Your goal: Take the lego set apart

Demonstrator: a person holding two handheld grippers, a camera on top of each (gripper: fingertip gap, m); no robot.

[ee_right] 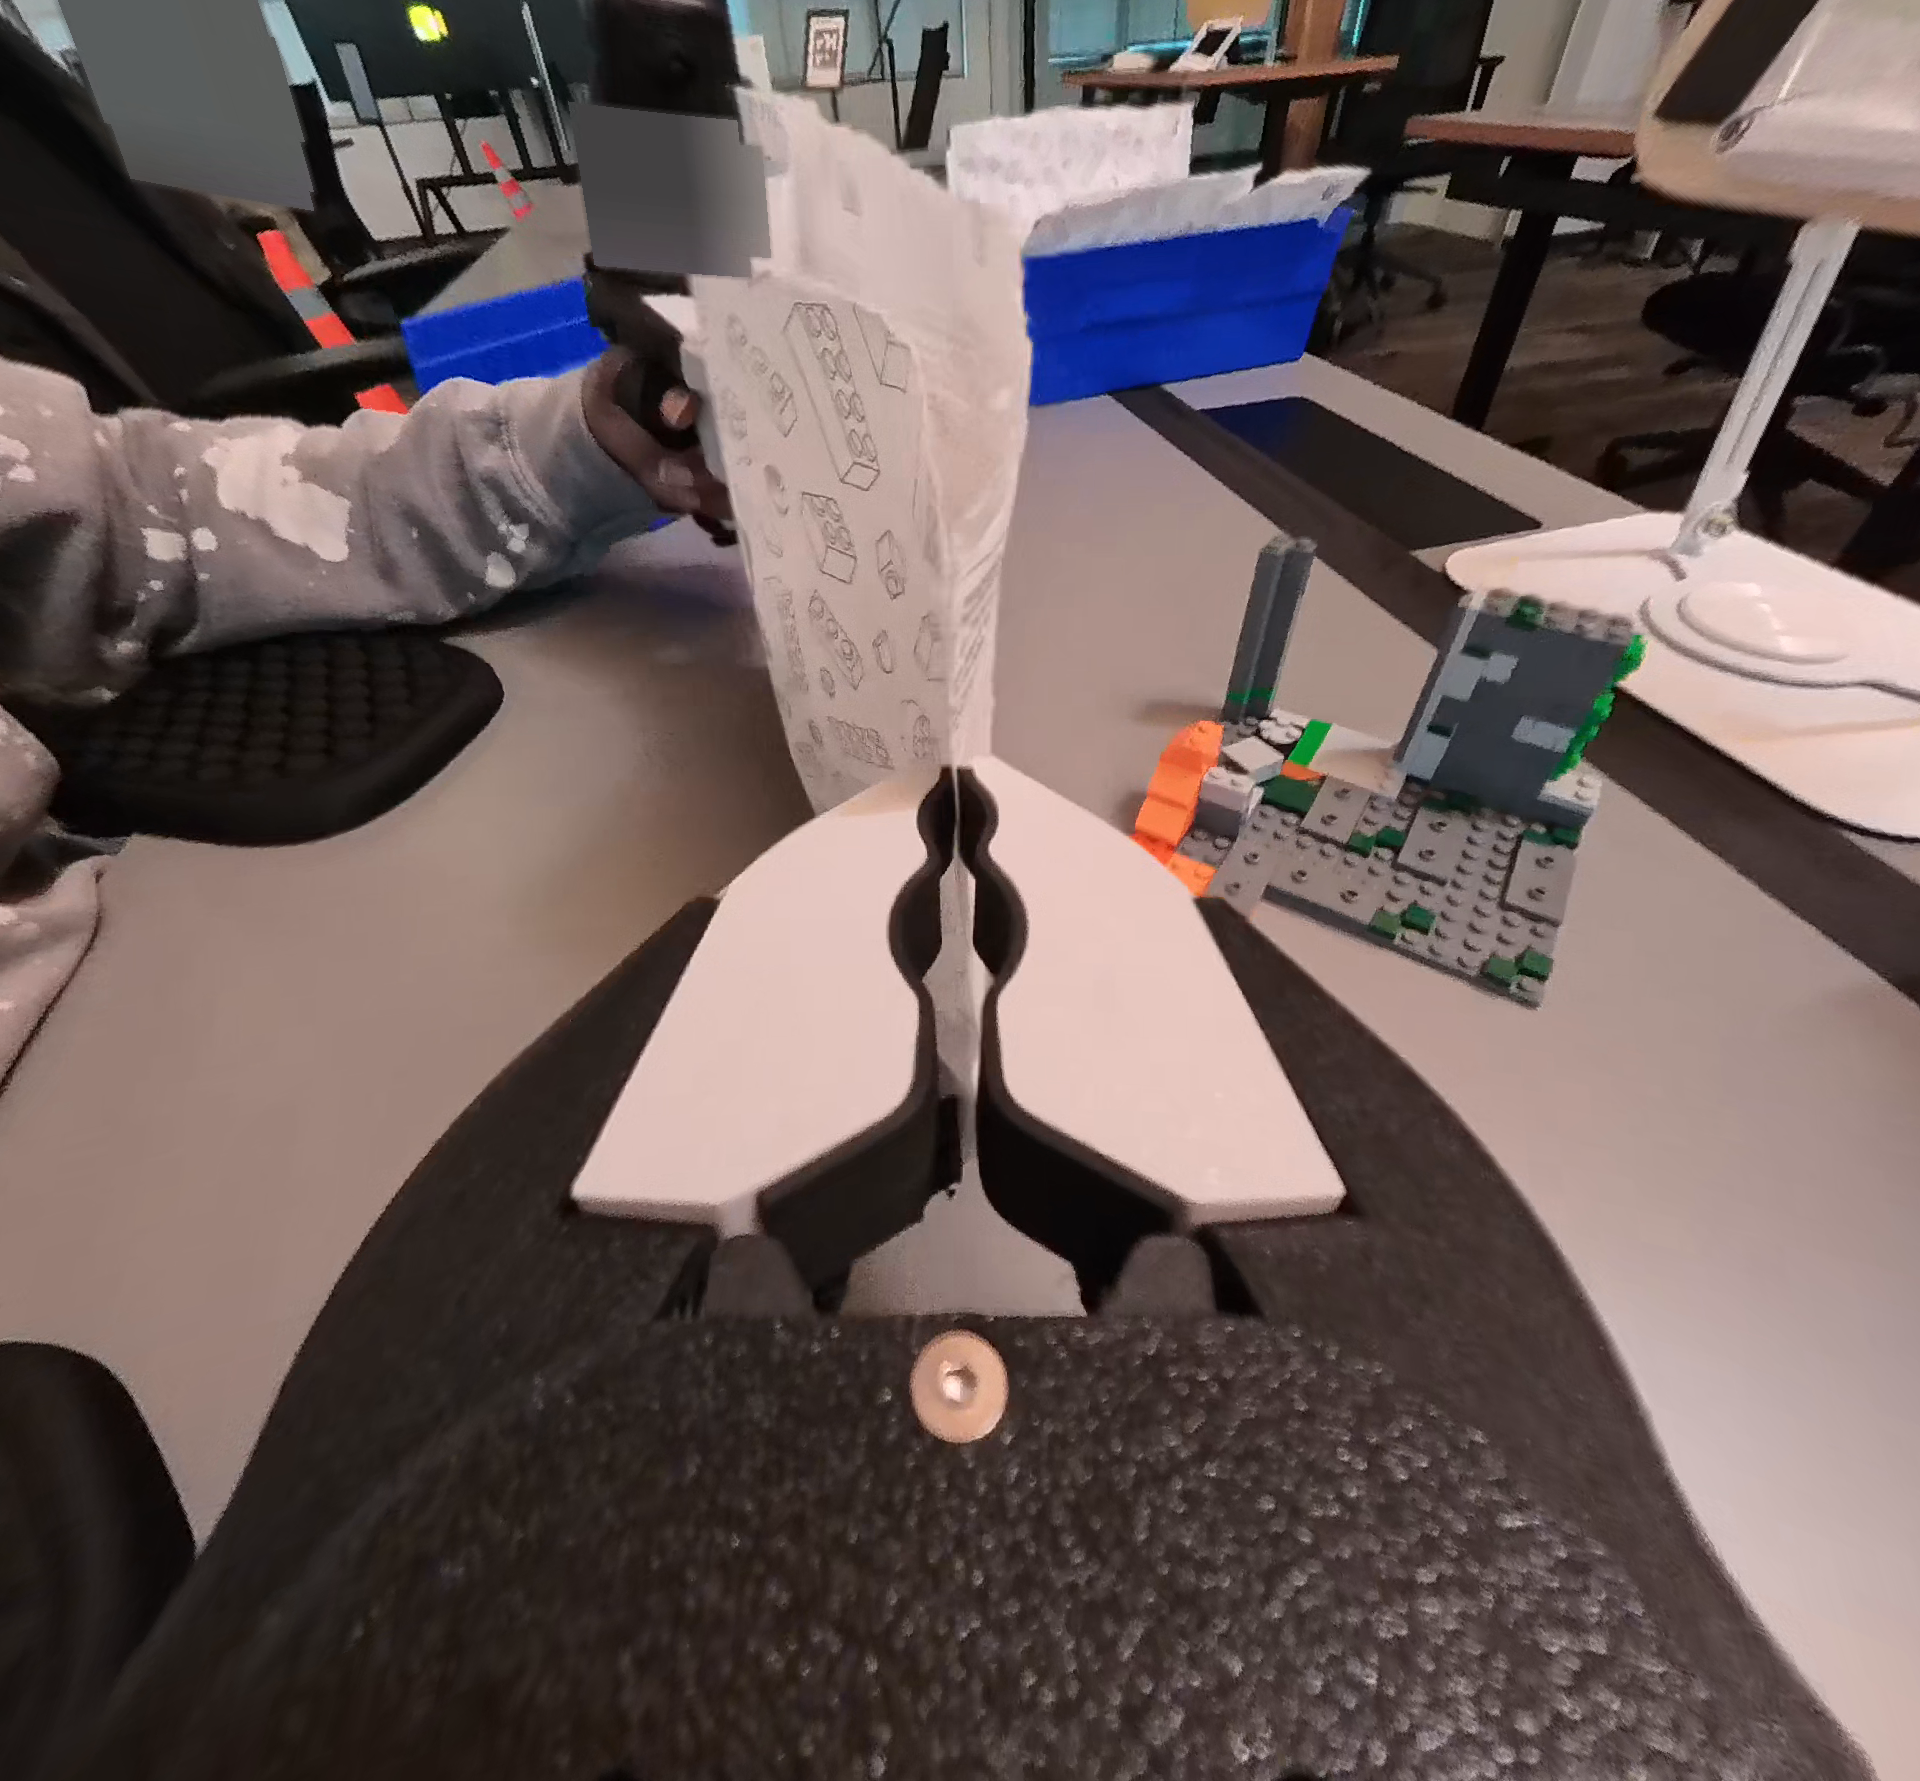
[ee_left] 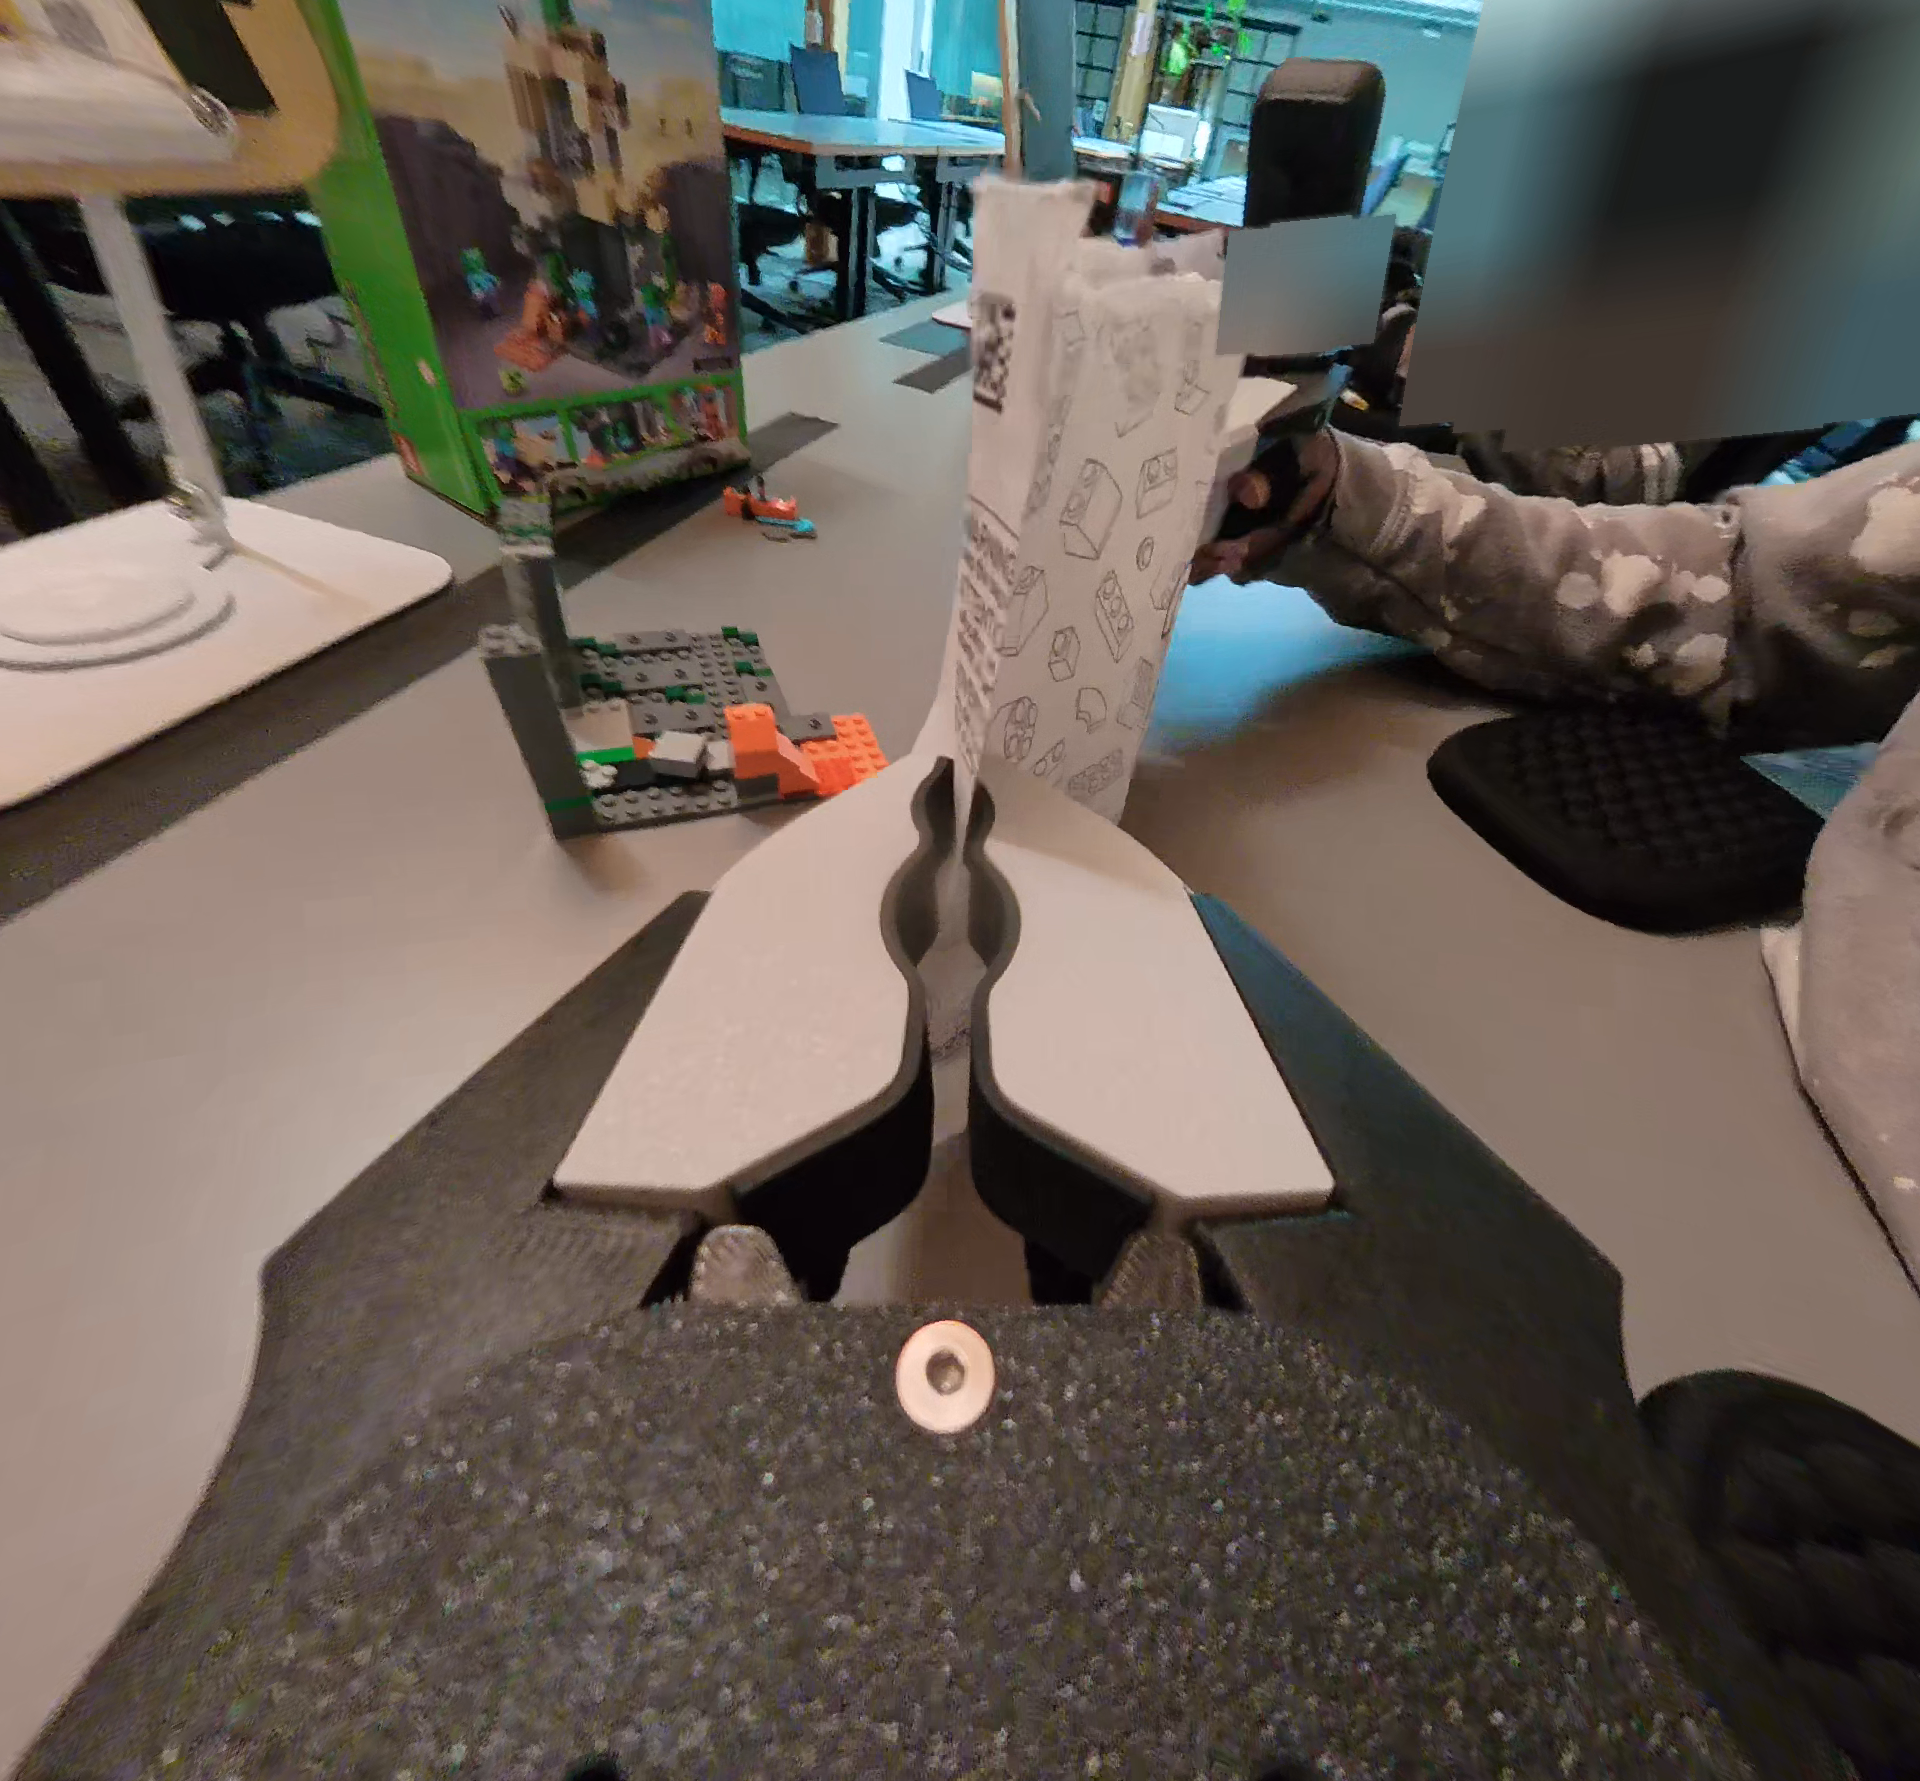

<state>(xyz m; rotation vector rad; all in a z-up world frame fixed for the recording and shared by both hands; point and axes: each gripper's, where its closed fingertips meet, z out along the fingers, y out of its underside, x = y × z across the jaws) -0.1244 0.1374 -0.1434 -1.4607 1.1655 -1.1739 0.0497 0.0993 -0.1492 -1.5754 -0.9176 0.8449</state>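
Note:
A white paper bag (ee_left: 1091,536) printed with brick outlines stands upright between both grippers. My left gripper (ee_left: 961,796) is shut on one lower edge of the bag. My right gripper (ee_right: 956,781) is shut on the opposite edge of the bag (ee_right: 862,484). The lego set (ee_left: 675,723), a grey studded base with orange and green bricks and a grey pillar, sits on the table to the left of the bag. In the right wrist view it (ee_right: 1403,796) lies to the right, with a grey wall at its back. Neither gripper touches it.
A green lego box (ee_left: 551,204) stands behind the set, with small orange loose pieces (ee_left: 769,505) near it. A white lamp base (ee_left: 156,609) is at the left. A blue bin (ee_right: 1174,308) stands behind the bag. A black chair armrest (ee_left: 1621,796) and the person's sleeve (ee_left: 1558,568) are at the right. Some 20 cm of space lies between my two pairs of fingers.

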